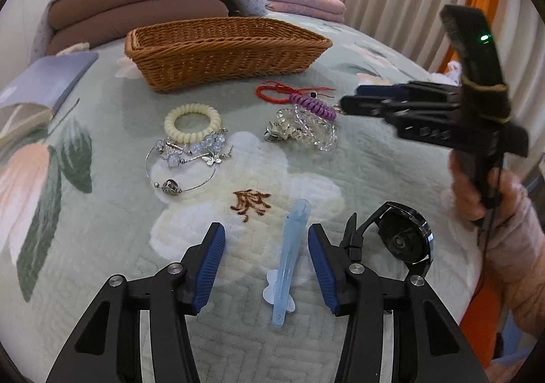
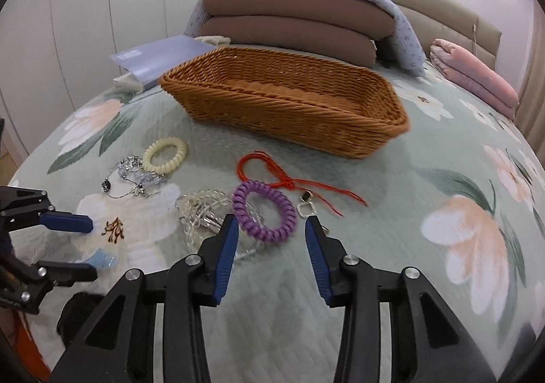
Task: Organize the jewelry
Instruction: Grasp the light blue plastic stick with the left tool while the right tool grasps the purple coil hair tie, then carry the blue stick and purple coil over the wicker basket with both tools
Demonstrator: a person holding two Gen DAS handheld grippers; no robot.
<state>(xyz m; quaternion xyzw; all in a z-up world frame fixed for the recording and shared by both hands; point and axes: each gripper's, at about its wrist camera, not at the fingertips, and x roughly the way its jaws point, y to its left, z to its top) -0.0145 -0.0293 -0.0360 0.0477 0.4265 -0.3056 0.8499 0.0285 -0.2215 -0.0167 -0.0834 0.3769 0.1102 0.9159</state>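
Presently, in your left wrist view, your left tool (image 1: 266, 248) stands partly open over the bed's floral quilt (image 1: 102, 246), its blue pads on either side of a pale blue hair clip (image 1: 287, 260) and clear of it; nothing is gripped. A black watch (image 1: 403, 236) lies just right of the tool. Farther off lie a cream coil hair tie (image 1: 192, 124) touching a beaded wire bracelet (image 1: 185, 165), a clear bead bracelet (image 1: 306, 131), a purple coil hair tie (image 1: 311, 106) and a red cord (image 1: 282, 90), all before the wicker basket (image 1: 221, 52). In your right wrist view, your right tool (image 2: 269, 236) is likewise partly open and holds nothing, with the purple coil hair tie just ahead between its tips. The basket interior shows no jewelry.
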